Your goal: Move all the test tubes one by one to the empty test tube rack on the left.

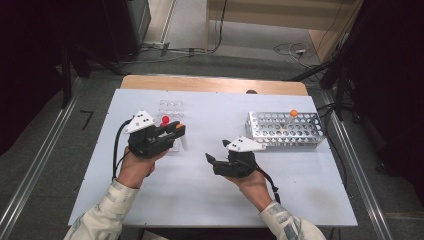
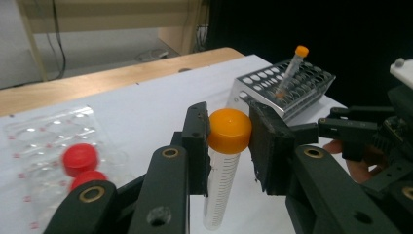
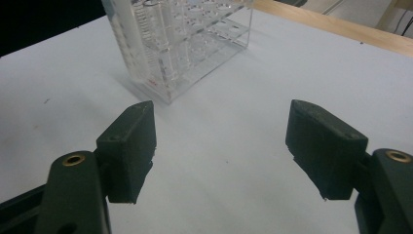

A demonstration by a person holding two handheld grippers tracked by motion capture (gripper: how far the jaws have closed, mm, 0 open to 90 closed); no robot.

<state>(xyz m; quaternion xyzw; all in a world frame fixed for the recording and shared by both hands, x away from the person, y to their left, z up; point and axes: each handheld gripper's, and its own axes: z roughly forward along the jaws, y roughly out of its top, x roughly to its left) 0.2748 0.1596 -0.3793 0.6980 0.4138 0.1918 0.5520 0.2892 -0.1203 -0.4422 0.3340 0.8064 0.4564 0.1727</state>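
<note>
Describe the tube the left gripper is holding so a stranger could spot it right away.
Start at the clear rack on the left of the white table. Just in front, the left gripper clamps an orange-capped tube by its cap. The red-capped tubes stand in that rack; another orange-capped one leans in the metal rack.

Clear rack (image 1: 171, 111) on table (image 1: 200, 195) left, metal rack (image 1: 285, 131) right, tube (image 1: 290, 120) in it.

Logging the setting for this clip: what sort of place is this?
Probably a lab-style recording bench: a white table bearing a metal tube rack, a clear plastic rack and an orange-capped tube clamped in the left gripper; cables trail across the floor.
</note>
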